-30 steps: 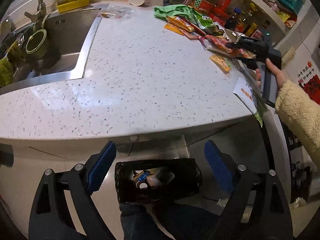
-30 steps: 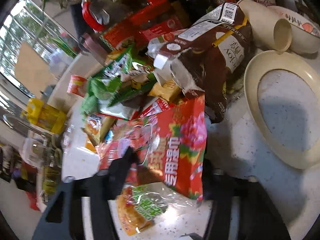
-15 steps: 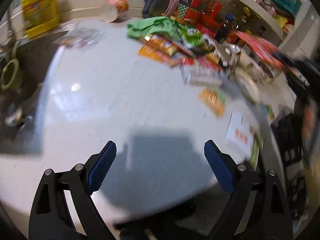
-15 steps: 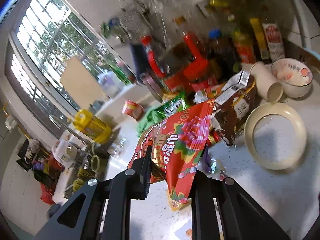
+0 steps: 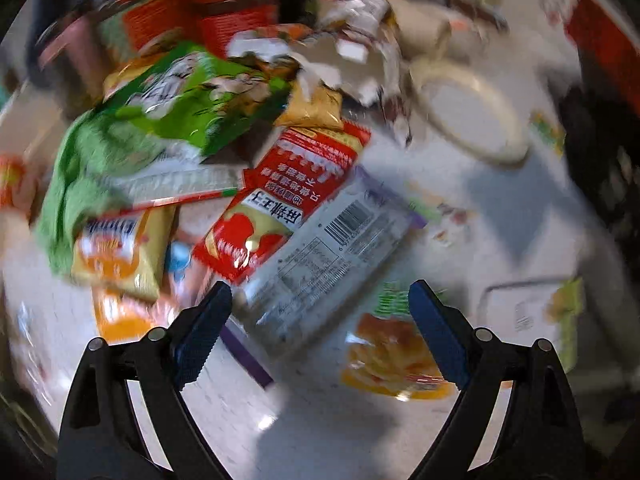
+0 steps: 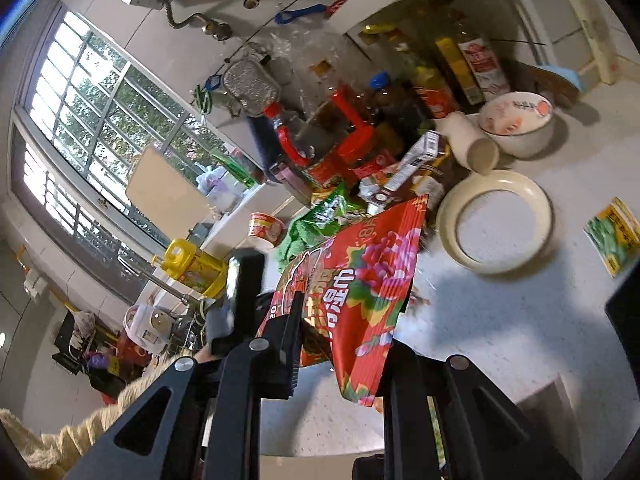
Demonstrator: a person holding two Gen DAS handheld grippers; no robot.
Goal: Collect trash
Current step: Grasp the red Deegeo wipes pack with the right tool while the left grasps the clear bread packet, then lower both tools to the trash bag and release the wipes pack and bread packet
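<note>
Left wrist: wrappers (image 5: 280, 200) crowd the counter (image 5: 340, 420) (plate (image 5: 472, 116) beside).

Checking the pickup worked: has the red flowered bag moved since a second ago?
Yes. The red flowered bag, clamped in the right gripper, has risen off the wrapper pile, now hanging above the counter beside the cream ring.

Surface (image 6: 500, 320): white speckled stone. Cream ring-shaped dish (image 6: 495, 228) lies flat on it; cream cup (image 6: 472, 148) on its side just behind, beside a patterned bowl (image 6: 518, 122). Green-yellow packet (image 6: 612, 236) lies apart, right of the dish. Heap of wrappers: red sachet (image 5: 284, 204) overlapping a silver barcode pack (image 5: 328, 256); green cloth (image 5: 84, 172) at the left.
</note>
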